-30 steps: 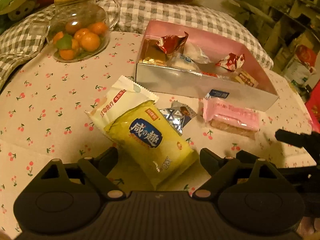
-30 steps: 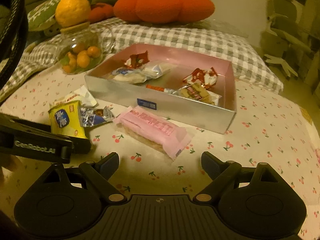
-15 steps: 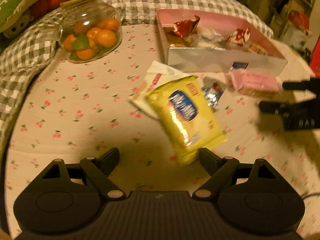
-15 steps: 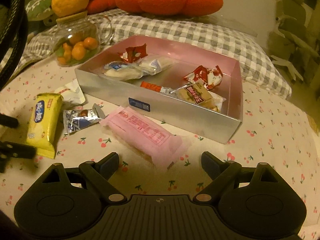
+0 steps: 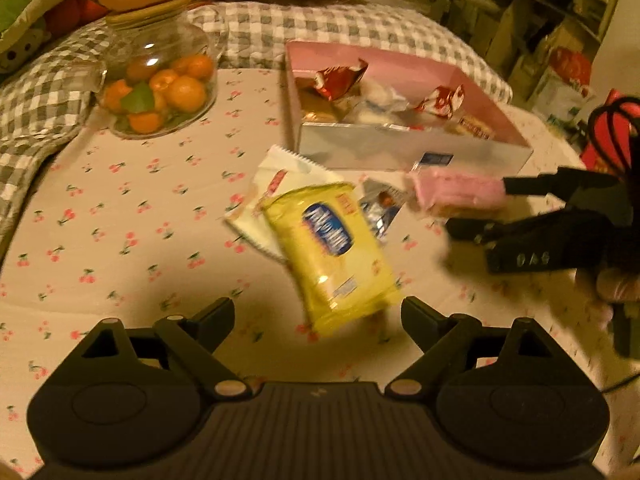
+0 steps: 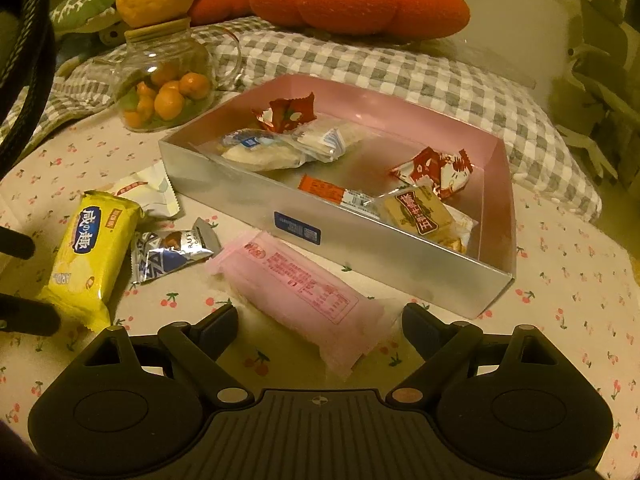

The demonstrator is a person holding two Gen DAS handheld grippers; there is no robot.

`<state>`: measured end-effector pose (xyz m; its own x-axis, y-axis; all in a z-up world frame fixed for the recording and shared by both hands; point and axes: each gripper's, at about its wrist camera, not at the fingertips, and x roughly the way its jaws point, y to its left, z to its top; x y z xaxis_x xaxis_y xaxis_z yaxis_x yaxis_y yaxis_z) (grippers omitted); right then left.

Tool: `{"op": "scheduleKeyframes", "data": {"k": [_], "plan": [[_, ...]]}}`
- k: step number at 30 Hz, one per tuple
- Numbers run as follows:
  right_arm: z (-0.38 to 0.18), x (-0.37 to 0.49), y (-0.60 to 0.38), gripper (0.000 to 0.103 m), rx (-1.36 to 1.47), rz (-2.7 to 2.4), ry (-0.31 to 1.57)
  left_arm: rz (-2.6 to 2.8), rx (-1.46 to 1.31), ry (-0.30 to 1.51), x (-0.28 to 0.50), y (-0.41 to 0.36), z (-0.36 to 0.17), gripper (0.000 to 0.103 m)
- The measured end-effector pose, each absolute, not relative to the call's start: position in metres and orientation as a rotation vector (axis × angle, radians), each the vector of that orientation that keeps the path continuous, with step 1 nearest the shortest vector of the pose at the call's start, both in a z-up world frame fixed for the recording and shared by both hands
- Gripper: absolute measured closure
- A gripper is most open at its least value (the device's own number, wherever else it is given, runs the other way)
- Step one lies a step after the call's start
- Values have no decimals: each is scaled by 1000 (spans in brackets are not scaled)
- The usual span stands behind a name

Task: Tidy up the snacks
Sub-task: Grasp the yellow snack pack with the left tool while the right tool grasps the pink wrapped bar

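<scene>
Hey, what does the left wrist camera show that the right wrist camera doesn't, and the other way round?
Only the left wrist view shows the whole right gripper, open, its fingers either side of the pink packet, plus the cluttered shelves behind. Only the right wrist view shows the box's floor with the brown-labelled snack and the orange bar. Both show the yellow packet, the silver box, the glass jar of oranges and the cherry-print cloth.
</scene>
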<state>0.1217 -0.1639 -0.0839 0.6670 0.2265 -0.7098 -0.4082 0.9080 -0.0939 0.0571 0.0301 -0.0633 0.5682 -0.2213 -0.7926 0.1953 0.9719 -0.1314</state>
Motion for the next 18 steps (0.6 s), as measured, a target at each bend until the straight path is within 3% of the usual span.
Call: {"op": "scheduleKeyframes", "data": {"k": [6,8,13,18], "plan": [[-83,121,-165,15,-259,367,750,-211,-83,906,72,15,-67,14],[-82,121,-164,22,-261,371,745,-202,-85,895,76,11,-70,16],[-81,114,-162,36,-269,389,745,-181,-58,908,78,10,-75,36],[-79,102,-160,43,-272,429,751,-219,-19,925,71,16,-72,50]]}}
